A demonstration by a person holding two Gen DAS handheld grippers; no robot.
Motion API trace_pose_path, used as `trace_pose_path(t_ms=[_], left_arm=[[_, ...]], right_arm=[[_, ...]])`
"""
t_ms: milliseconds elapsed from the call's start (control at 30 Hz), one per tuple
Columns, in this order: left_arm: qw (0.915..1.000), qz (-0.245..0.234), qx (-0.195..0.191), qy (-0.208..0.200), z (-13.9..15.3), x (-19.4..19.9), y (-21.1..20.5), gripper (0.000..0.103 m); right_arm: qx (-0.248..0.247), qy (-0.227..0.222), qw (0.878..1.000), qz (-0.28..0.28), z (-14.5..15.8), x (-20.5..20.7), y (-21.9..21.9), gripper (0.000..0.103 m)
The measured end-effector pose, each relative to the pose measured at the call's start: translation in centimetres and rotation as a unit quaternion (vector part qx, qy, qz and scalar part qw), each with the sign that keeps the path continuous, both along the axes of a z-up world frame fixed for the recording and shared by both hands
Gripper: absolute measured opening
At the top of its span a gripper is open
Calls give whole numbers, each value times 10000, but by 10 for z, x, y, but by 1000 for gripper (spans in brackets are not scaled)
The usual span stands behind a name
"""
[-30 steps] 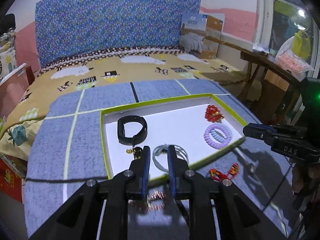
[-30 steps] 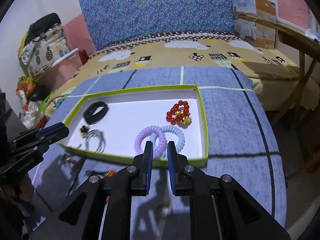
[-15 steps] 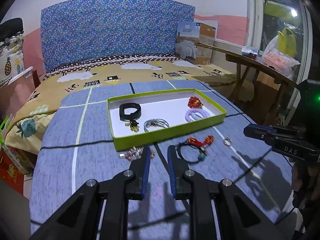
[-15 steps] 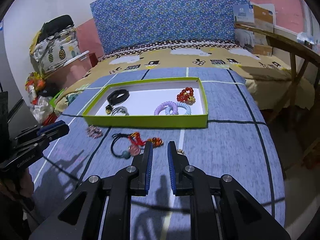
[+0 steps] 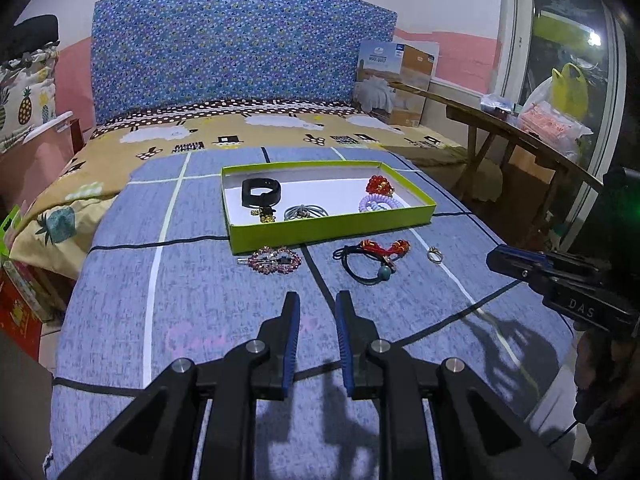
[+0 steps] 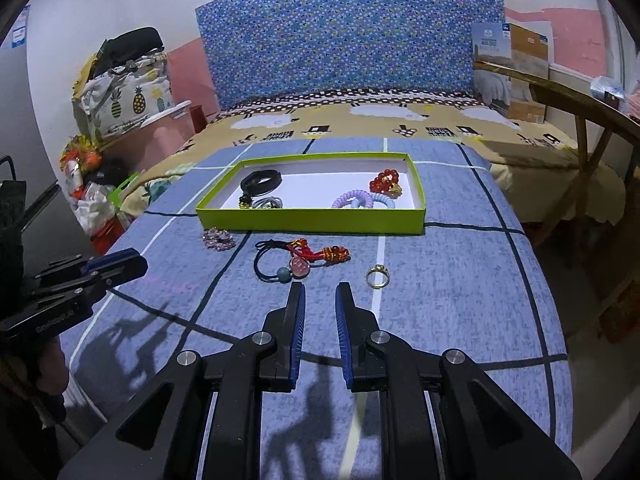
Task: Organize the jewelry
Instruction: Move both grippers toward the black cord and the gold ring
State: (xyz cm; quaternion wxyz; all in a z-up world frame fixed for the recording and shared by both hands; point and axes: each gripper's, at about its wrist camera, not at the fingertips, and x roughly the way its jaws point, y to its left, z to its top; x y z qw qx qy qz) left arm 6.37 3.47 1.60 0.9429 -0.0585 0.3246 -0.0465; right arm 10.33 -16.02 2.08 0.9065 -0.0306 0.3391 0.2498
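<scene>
Hovering low over the blue blanket (image 6: 440, 264), well back from the green tray (image 6: 312, 216), with both tools empty: left gripper (image 5: 316, 312) parted a little and easing wider, nothing between the pads; right gripper (image 6: 320, 300) held at a narrow gap, likewise bare.

Sorting partly done, by the look of it. Already inside the tray: black band (image 5: 261, 192), grey hair ties (image 5: 306, 212), small gold piece (image 5: 263, 216), red bead bracelet (image 6: 384, 182), purple and blue coil ties (image 6: 362, 199). Still loose in front of the tray's near wall: pink sequin clip (image 5: 274, 260) just off the left end, black cord with beads (image 6: 280, 268) and red knotted charm (image 6: 320, 252) tangled together near the middle, gold ring (image 6: 378, 276) further right and closest to the right gripper.

Next move, probably: picking one loose piece. For the ring, a wider spread, then a steep dip onto the soft cloth and a pinch across the band, since thin metal on fabric slips easily.

Plenty of open blanket between grippers and tray for an approach. Watch the tray's raised near wall when lifting over it, the blanket's drop-off to the right of the tray, and the other gripper close at the side.
</scene>
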Motion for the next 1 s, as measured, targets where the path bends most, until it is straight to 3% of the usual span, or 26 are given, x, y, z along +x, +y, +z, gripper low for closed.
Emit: trace_pose_path(t_ms=[167,900,933,1000], left_arm=[[10000,-32,-33,-47,3,-4,-3,30],[10000,10,32,-21,2,-8,-6,30],[10000,17,29,-13,1,-8,-6,30],[10000,33,25,-4,1,-7,-5,30]], right_arm=[[32,-22,10000,3,1,-5,0,16],[194,123,9997,3,-6,-10,-9,16],[207,135,9997,7,-7,-10,-9,17],[236,151,9996,25,-7,-9,-9,35]])
